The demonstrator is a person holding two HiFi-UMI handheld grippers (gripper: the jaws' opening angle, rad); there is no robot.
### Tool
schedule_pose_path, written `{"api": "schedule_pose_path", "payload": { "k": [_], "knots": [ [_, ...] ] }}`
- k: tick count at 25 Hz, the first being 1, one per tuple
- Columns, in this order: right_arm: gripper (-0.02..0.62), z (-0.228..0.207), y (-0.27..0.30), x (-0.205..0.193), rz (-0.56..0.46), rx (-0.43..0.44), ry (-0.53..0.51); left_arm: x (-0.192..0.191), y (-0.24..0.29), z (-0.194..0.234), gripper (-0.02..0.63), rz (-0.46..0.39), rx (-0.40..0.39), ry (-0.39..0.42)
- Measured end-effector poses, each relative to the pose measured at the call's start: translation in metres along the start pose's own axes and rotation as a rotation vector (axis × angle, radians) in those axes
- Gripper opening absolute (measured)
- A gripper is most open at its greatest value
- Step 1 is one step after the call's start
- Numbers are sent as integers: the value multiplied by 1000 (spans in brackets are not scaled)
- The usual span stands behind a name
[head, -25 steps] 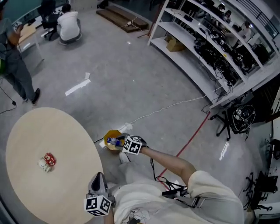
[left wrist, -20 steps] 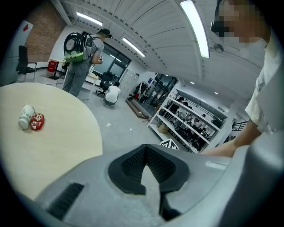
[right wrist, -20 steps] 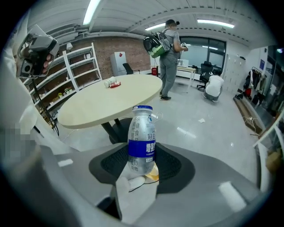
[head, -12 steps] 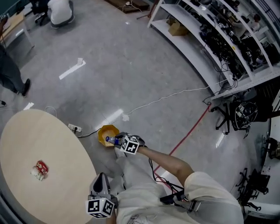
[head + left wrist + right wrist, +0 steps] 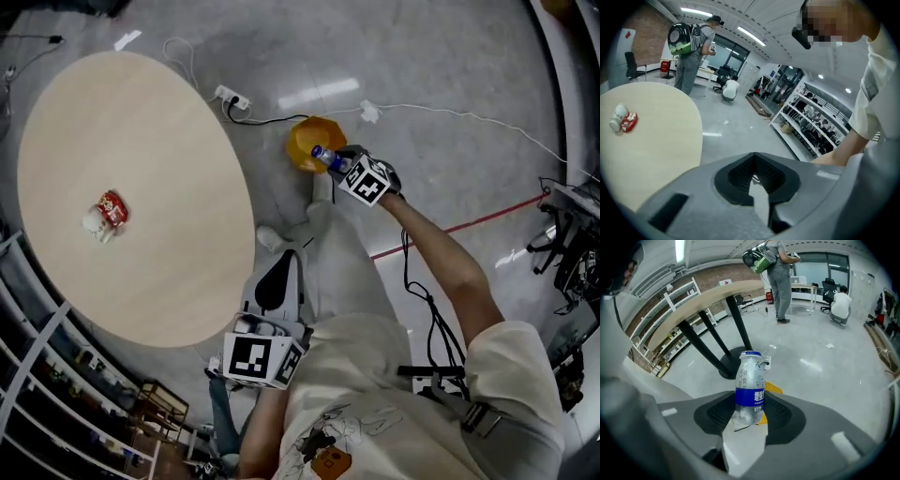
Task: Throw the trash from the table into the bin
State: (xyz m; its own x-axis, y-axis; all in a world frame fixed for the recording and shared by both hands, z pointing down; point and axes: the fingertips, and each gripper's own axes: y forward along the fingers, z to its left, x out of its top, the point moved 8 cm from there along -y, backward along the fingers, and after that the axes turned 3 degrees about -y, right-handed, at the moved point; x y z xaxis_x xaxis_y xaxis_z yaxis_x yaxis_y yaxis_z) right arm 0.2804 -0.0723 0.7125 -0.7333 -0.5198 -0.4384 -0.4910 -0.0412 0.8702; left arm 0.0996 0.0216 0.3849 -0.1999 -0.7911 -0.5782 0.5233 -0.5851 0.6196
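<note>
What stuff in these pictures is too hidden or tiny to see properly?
- Inside of the yellow bin: head view, right gripper and bottle cover part; right gripper view, the bottle hides nearly all.
- Red-and-white trash on the table: too small in head and left gripper views to identify.

Bottle (image 5: 323, 157) near bin (image 5: 305, 139) on floor (image 5: 441, 66), right of table (image 5: 159, 131); trash (image 5: 105, 214) on table.

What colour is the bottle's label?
Blue with white print, on the bottle; clearest in the right gripper view.
</note>
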Motion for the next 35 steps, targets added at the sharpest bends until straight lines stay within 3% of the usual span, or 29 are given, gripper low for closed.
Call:
{"api": "schedule_pose_path", "payload": {
  "k": [10, 13, 20, 27, 33, 35],
  "knots": [
    [196, -42, 113, -21, 104, 46, -14, -22, 72, 44, 3, 101, 70, -37],
    [196, -51, 141, -36, 133, 52, -1, -28, 98, 53, 3, 94, 106, -37],
    [196, -66, 211, -83, 184, 74, 64, -72, 148, 84, 3, 197, 132, -55],
    [196, -73, 259, -109, 204, 70, 126, -109, 172, 106, 3, 237, 139, -114],
    [199, -75, 279, -114, 218, 97, 181, -118, 178, 102, 3, 240, 139, -148],
    [237, -75, 283, -114, 228, 109, 199, -118, 178, 103, 3, 240, 135, -152]
  ]
}}
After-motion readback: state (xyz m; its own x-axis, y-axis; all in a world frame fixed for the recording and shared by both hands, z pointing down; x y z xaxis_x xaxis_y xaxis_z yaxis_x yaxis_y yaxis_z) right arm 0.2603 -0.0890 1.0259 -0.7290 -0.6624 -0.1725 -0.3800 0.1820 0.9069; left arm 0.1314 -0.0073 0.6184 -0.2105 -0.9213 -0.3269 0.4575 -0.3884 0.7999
